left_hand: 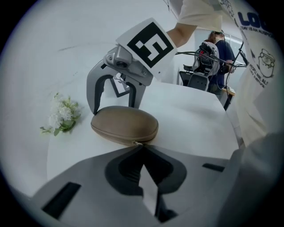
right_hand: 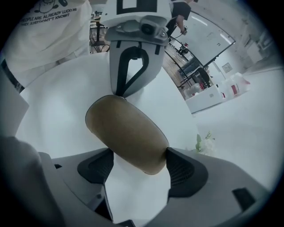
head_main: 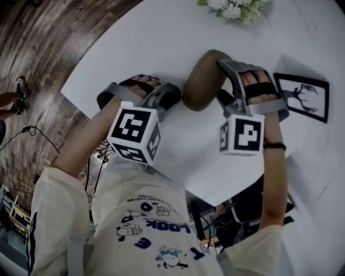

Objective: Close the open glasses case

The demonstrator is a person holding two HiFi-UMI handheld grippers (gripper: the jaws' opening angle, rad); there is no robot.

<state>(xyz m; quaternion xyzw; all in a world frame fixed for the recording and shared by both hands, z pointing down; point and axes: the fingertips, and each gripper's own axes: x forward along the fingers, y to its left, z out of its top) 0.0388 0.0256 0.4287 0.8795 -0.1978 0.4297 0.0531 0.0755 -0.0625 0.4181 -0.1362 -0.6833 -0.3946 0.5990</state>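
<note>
The tan oval glasses case (head_main: 202, 81) lies on the white table (head_main: 161, 32) with its lid down; its zipper pull (left_hand: 138, 143) faces the left gripper view. My right gripper (head_main: 223, 67) straddles the case's far end, and in the right gripper view the case (right_hand: 126, 133) sits between the pads, touching both. My left gripper (head_main: 175, 98) is shut and empty, with its tips (left_hand: 142, 148) at the case's near end by the zipper. Each gripper also shows in the other's view: the right gripper (left_hand: 113, 95) and the left gripper (right_hand: 128, 84).
A bunch of white flowers (head_main: 234, 8) lies at the table's far edge. A black-framed picture (head_main: 304, 97) rests to the right of my right gripper. The table's left edge drops to a wooden floor (head_main: 43, 48). Chairs and a person (left_hand: 217, 53) are beyond the table.
</note>
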